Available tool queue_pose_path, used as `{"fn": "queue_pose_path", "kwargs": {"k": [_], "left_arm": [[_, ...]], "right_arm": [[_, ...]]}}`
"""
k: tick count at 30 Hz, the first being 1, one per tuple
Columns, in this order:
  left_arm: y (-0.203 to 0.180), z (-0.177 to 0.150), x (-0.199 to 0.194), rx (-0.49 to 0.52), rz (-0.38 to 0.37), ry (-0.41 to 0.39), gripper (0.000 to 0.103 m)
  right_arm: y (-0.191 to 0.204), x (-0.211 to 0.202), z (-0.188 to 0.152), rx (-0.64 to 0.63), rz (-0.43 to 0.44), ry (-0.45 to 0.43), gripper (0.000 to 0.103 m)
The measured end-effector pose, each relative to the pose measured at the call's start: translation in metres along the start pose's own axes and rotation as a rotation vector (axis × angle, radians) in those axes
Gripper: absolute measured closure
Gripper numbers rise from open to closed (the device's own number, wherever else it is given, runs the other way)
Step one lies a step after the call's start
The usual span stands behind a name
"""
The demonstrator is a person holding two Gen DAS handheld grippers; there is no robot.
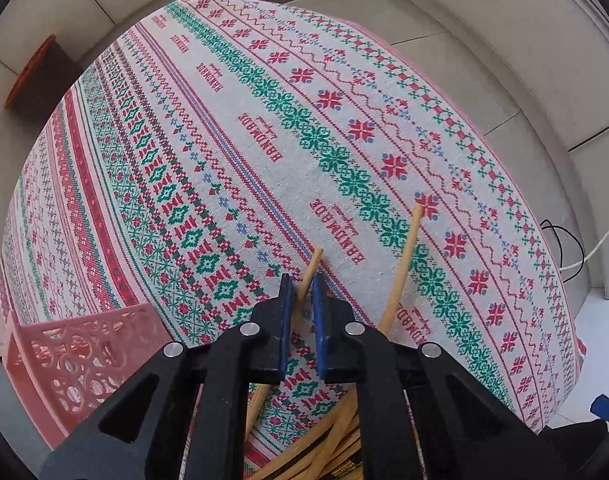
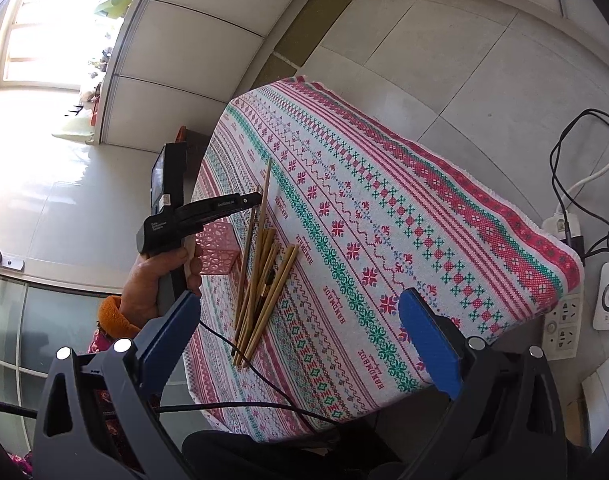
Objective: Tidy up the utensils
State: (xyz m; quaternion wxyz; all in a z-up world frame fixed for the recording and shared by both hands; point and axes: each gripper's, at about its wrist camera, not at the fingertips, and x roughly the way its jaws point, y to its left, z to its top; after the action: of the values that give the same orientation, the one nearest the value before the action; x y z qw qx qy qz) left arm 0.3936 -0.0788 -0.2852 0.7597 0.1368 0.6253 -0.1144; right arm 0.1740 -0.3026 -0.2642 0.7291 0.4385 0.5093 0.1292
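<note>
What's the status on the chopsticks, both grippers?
Left gripper shut on one chopstick from the pile. Right gripper open, empty, hovering off the table edge. Pink basket beside the pile, nothing blocking it.

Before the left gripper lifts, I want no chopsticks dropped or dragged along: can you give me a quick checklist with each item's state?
1. Left gripper closed on one chopstick: ok.
2. Only one stick between the pads: ok.
3. Second chopstick clear of the jaws: ok, beside them.
4. Pile of chopsticks untangled from the gripped stick: cannot tell.
5. Pink basket within reach, on the tablecloth: ok.
6. Right gripper open and out of the way: ok.
</note>
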Motion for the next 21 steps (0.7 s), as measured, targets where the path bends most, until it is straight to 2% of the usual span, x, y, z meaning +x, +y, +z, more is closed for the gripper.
{"fn": "queue_pose_path", "kwargs": {"k": [6,9,11,15,21], "left_arm": [[-0.007,-0.070,-0.073,0.054,0.000,-0.193,0.094],[0.002,-0.116,-0.126,0.072,-0.028,-0.303,0.094],[0.008,-0.153,-0.160,0.067,-0.044,-0.367,0.094],[0.022,-0.218,-0.213,0.016,-0.046,-0.500,0.094],[0.064,-0.279,-0.267,-0.144,-0.039,-0.640,0.096]], "right_arm": [[0.012,0.003,-0.003,-0.053,-0.134,-0.019,0.007],[0.029,0.015,-0.002,-0.118,-0.227,-0.016,0.007],[0.043,0.026,0.001,-0.146,-0.247,-0.007,0.007],[0.079,0.060,0.025,-0.170,-0.292,-0.016,0.007],[0.126,0.141,0.069,-0.235,-0.440,0.036,0.007]]}}
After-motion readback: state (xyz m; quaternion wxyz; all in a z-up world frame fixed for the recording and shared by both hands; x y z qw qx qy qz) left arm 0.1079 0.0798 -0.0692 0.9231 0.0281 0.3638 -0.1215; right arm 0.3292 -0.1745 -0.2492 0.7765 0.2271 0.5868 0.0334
